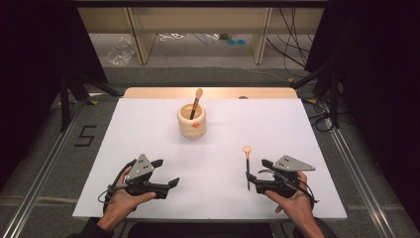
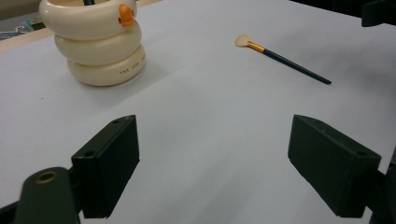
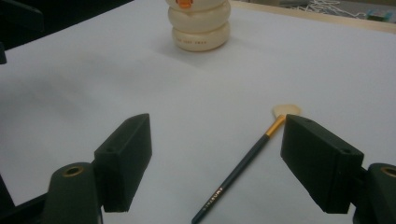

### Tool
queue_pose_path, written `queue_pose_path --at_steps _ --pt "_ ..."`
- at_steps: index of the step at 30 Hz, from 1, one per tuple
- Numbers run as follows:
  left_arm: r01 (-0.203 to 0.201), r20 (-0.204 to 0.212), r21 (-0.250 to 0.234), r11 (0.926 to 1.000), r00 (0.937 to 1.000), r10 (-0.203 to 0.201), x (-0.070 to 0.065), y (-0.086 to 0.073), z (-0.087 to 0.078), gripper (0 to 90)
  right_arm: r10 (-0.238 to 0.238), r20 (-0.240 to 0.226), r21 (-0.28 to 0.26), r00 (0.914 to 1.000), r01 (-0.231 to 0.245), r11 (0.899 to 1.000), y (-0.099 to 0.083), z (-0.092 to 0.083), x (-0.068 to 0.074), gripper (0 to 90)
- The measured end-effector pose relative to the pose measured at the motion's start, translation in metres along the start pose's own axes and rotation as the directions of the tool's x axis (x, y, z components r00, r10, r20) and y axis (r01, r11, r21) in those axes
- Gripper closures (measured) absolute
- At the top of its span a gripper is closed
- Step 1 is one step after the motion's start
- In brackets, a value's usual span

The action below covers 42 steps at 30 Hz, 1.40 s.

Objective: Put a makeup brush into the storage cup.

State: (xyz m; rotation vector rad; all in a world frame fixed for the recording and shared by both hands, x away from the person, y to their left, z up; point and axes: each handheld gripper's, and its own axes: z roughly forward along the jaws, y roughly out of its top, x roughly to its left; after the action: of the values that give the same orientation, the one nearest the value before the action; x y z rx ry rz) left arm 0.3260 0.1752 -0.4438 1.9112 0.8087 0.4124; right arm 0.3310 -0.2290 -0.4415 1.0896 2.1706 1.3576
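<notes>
Looking down from the high view, both hands come in from the bottom edge of the frame and sit low over the white tabletop (image 1: 148, 124). The left tool (image 1: 171, 184) is in the lower left, the hand wrapped under it with the wrist angled inward, jaws pointing toward the middle of the frame. Its own view has the jaws standing wide apart with bare tabletop between them, so it's open and holding nothing.

The right tool (image 1: 256, 176) sits in the lower right, palm cupping it from below, jaws aimed left toward the brush (image 1: 247, 166). That brush lies flat on the tabletop, bristle end pointing up the frame, handle end right by the tool's tips. In the right gripper view the dark handle runs diagonally between the spread jaws, and neither pad presses on it, so that one's open too.

Up in the center of the high view stands a cream ringed holder (image 1: 191, 121) with another brush (image 1: 195, 102) leaning in it.
</notes>
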Motion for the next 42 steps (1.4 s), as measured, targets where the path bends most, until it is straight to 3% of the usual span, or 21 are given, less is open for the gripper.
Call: queue_pose_path --at_steps 4,8,10,12,13,14,16,19,20,27,30,31,32,34,37,41,42 --pt "-0.011 0.002 0.018 0.9998 0.9999 0.011 -0.004 -0.001 0.000 16.4 -0.019 0.010 0.001 0.9998 0.019 1.000 0.000 0.001 -0.001 25.0" --pt "0.008 0.008 0.015 0.9999 0.9999 -0.008 -0.008 -0.003 -0.005 16.4 -0.024 0.031 0.025 0.9992 0.023 0.999 0.002 0.002 -0.003 24.2" --pt "0.006 0.007 0.011 0.9999 1.0000 -0.006 -0.009 -0.004 -0.007 16.4 -0.018 0.069 0.052 0.9975 0.015 0.999 0.003 0.003 -0.008 21.0" --pt "-0.012 0.006 0.009 0.9999 0.9999 0.012 -0.009 -0.004 -0.009 16.4 -0.013 0.076 0.075 0.9970 0.007 0.997 0.006 0.005 -0.011 22.3" --pt "0.005 0.001 0.007 1.0000 1.0000 -0.005 -0.009 -0.004 -0.009 16.4 -0.018 0.093 0.080 0.9955 0.011 0.997 0.007 0.005 -0.013 23.0" --pt "-0.015 0.001 0.002 0.9999 0.9999 0.015 -0.008 -0.003 -0.009 16.4 -0.016 0.096 0.082 0.9952 0.008 0.997 0.008 0.007 -0.015 22.1" --pt "0.003 -0.002 0.005 1.0000 1.0000 -0.003 -0.010 -0.004 -0.008 16.4 -0.023 0.111 0.112 0.9936 0.011 0.994 0.011 0.010 -0.018 21.8" --pt "-0.024 0.007 0.016 0.9996 0.9997 0.024 -0.009 -0.005 -0.006 16.4 -0.044 0.120 0.150 0.9918 0.025 0.988 0.016 0.018 -0.020 22.3" --pt "-0.008 0.002 0.023 0.9997 1.0000 0.008 -0.011 -0.005 -0.006 16.4 -0.051 0.123 0.168 0.9911 0.030 0.985 0.017 0.021 -0.020 22.8" --pt "-0.035 0.011 0.023 0.9991 0.9993 0.034 -0.012 -0.004 -0.005 16.4 -0.070 0.122 0.288 0.9901 0.032 0.957 0.027 0.047 -0.027 26.8" --pt "-0.036 0.012 0.020 0.9991 0.9993 0.036 -0.012 -0.004 -0.005 16.4 -0.053 0.126 0.315 0.9906 0.010 0.949 0.034 0.055 -0.030 30.2" --pt "-0.038 0.013 0.021 0.9991 0.9992 0.038 -0.013 -0.004 -0.005 16.4 -0.076 0.124 0.321 0.9894 0.033 0.947 0.034 0.059 -0.034 31.3" --pt "-0.015 0.009 0.024 0.9996 0.9998 0.015 -0.014 -0.005 -0.005 16.4 -0.067 0.121 0.340 0.9904 0.022 0.940 0.035 0.060 -0.035 32.1" --pt "-0.044 0.010 0.025 0.9987 0.9990 0.044 -0.013 -0.004 -0.006 16.4 -0.055 0.117 0.363 0.9915 0.009 0.932 0.036 0.065 -0.038 32.9" --pt "-0.049 0.011 0.024 0.9985 0.9987 0.049 -0.013 -0.003 -0.006 16.4 -0.031 0.108 0.400 0.9937 -0.014 0.917 0.036 0.071 -0.039 34.7" --pt "-0.037 0.009 0.025 0.9990 0.9993 0.037 -0.015 -0.003 -0.007 16.4 -0.060 0.099 0.414 0.9933 0.014 0.910 0.037 0.077 -0.044 36.3" --pt "-0.037 0.016 0.018 0.9992 0.9992 0.036 -0.014 -0.003 -0.006 16.4 -0.045 0.108 0.422 0.9931 -0.005 0.906 0.037 0.079 -0.044 36.4"
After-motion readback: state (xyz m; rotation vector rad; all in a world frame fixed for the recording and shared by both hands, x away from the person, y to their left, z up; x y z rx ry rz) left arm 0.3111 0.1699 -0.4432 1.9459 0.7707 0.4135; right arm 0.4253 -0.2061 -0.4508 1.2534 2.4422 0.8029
